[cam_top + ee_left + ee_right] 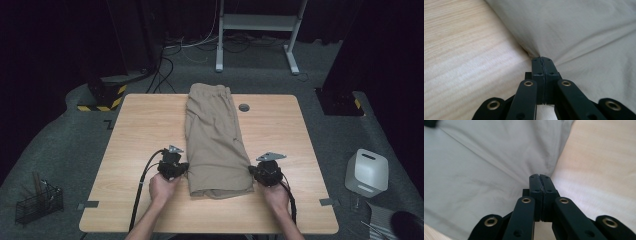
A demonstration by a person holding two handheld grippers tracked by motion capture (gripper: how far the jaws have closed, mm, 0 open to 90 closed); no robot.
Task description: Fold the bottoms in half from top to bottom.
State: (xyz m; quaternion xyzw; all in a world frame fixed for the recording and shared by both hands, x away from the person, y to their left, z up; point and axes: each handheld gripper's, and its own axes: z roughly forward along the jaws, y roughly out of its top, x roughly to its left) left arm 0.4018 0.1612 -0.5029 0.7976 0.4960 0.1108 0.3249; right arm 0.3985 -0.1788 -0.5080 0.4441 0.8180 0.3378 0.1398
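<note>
A pair of khaki shorts (215, 135), folded lengthwise, lies down the middle of the wooden table (140, 125), waistband at the far end. My left gripper (186, 167) is at the shorts' left edge near the front. In the left gripper view its jaws (541, 59) are pressed together on the cloth's edge (579, 37), and creases fan out from the tips. My right gripper (251, 171) sits at the right edge, level with the left. Its jaws (540, 176) are also closed on a pinch of the fabric (486, 170), which puckers at the tips.
A round cable hole (244, 107) is in the table just right of the waistband. On the floor are a white box (367, 171) at right, a wire basket (39, 202) at left, a yellow-black striped base (102, 95) and a desk frame (260, 22) behind.
</note>
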